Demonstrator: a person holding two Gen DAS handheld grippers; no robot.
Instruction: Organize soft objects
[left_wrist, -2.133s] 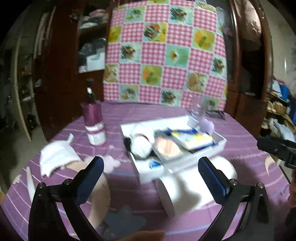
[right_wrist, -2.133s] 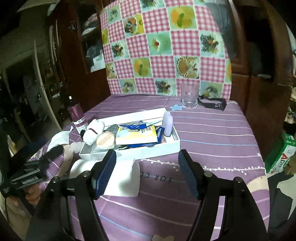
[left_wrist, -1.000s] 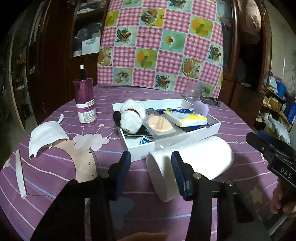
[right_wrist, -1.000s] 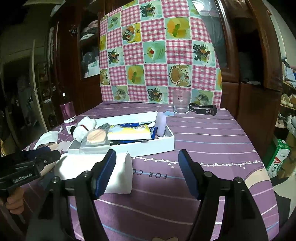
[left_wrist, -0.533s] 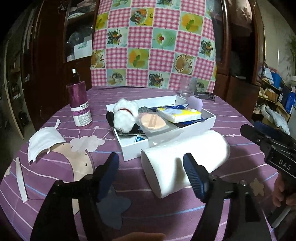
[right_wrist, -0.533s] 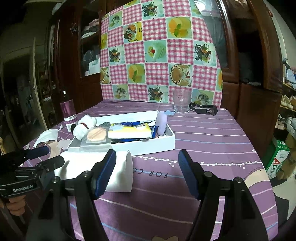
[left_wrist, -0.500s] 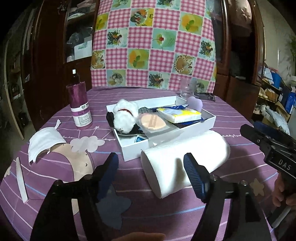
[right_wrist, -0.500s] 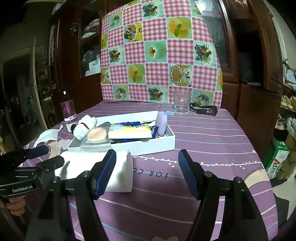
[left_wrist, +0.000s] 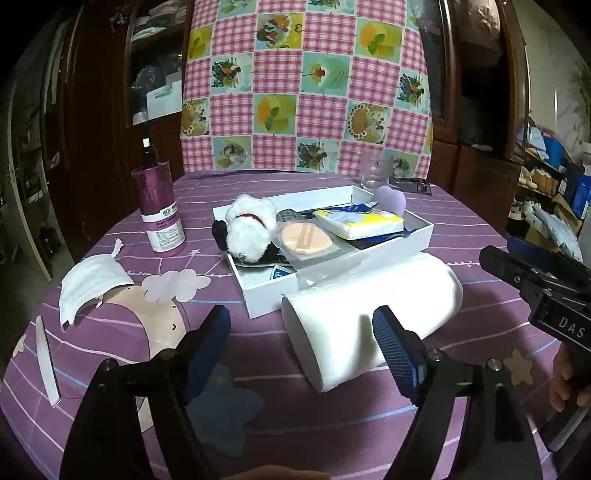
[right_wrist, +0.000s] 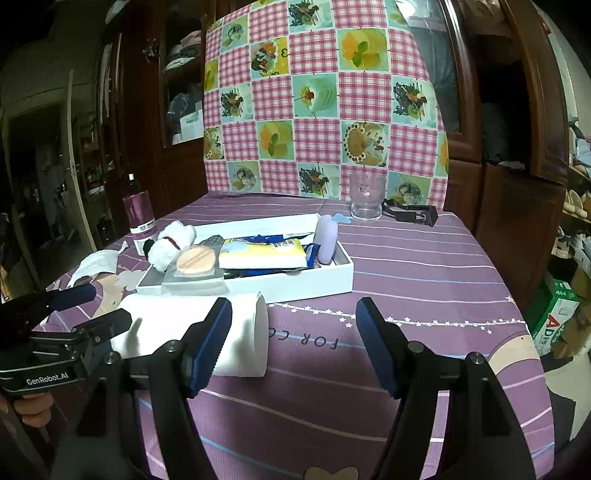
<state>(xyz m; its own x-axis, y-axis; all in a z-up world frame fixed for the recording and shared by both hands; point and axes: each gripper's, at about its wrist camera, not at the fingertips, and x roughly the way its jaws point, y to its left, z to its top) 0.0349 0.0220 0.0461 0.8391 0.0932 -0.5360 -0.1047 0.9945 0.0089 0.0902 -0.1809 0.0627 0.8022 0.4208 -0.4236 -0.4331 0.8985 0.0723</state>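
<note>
A white paper roll (left_wrist: 369, 302) lies on its side on the purple tablecloth, in front of a white box (left_wrist: 417, 240). The box holds a white and black plush toy (left_wrist: 247, 229), a peach powder puff (left_wrist: 304, 238), a tissue pack (left_wrist: 358, 221) and a lilac sponge (left_wrist: 389, 199). My left gripper (left_wrist: 299, 321) hovers at the roll's near end with its jaws opening, and the pads touch nothing. My right gripper (right_wrist: 293, 310) is open and empty, just right of the roll's (right_wrist: 177, 317) other end. A white face mask (left_wrist: 88, 284) lies far left.
A magenta spray bottle (left_wrist: 159, 210) stands left of the box. A glass (right_wrist: 365, 199) and a black clip (right_wrist: 410, 212) sit at the far edge. A checked cloth hangs behind the table. Bare tablecloth stretches to the right of the box (right_wrist: 295, 284).
The left gripper's jaws have spread from a narrow gap to a wide one in front of the roll. The right gripper has kept still.
</note>
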